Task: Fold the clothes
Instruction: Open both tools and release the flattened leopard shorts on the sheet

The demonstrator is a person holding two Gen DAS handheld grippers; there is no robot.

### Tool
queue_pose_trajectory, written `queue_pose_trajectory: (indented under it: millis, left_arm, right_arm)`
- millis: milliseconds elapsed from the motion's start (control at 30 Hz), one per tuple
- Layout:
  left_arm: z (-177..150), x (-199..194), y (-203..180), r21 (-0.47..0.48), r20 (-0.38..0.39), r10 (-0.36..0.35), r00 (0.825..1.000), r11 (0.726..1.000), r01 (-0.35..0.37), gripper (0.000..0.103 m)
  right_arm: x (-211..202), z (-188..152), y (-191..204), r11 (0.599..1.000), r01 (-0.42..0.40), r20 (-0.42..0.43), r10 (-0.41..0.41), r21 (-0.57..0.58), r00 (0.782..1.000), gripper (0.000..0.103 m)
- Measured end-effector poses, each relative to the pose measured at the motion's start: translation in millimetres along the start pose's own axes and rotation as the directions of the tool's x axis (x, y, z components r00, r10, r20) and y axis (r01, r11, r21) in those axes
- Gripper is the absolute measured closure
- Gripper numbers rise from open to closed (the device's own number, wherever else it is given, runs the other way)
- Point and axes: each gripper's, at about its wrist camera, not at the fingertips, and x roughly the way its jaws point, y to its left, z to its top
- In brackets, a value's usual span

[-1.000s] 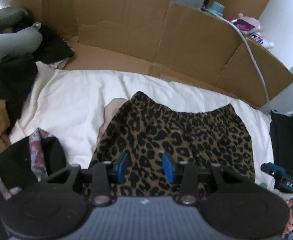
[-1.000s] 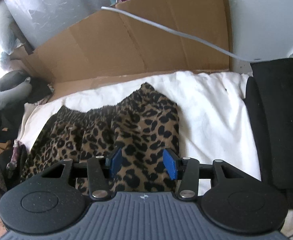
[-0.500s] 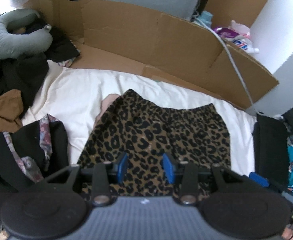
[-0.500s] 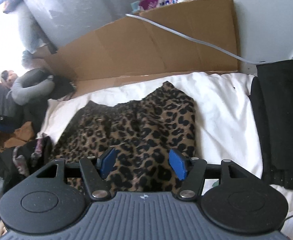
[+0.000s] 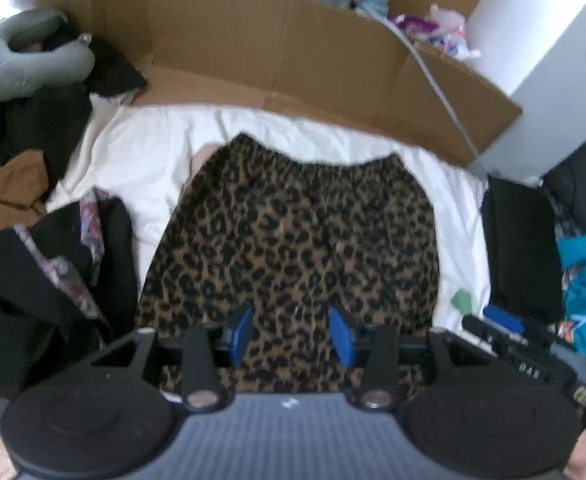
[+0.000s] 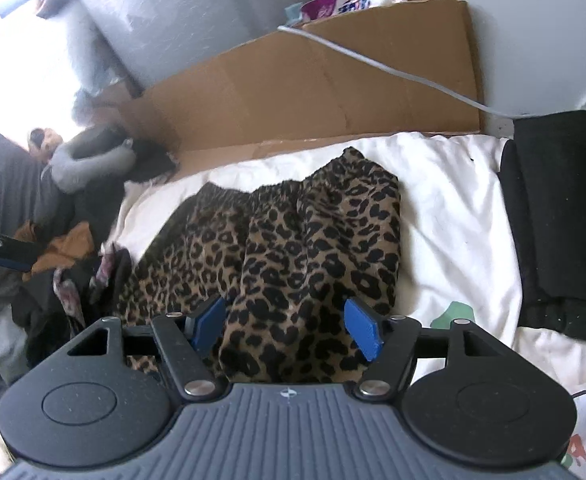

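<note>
A leopard-print garment lies spread flat on the white sheet, its gathered waistband toward the cardboard. My left gripper hovers above the near hem, open, with nothing between its blue pads. In the right wrist view the same garment shows a rumpled right edge. My right gripper hangs over its near right part with its jaws opening. The cloth lies below the gap and the pads do not press on it.
A cardboard wall with a white cable lines the far side. A folded black stack sits to the right. Dark and brown clothes and a grey neck pillow crowd the left. A teal garment lies far right.
Both grippers have drawn back and up from the leopard garment, so it looks smaller and farther off. The right gripper's jaws have spread wider. The garment lies as before.
</note>
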Motion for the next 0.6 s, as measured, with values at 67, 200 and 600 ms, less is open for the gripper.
queue_pose_trajectory:
  millis: [67,200,600]
  left_arm:
    - [-5,6,-4,0.004,-0.019,-0.005,1.0,1.0,0.005,0.06]
    - [-15,17,-18,0.031,-0.037,-0.061,0.997,0.998,0.062,0.06]
    - [-49,55,-53,0.045,-0.181,-0.141,0.973,0.988,0.151,0.06]
  right_arm:
    - [1,-4,-1,1.0,-0.018,-0.012,0.019,0.006,1.0,0.031]
    - [6,-17,-8,1.0,-0.021,-0.037,0.022,0.015,0.999,0.031]
    - [18,-60,-58,0.989,0.03,-0.052,-0.022,0.146,0.998,0.031]
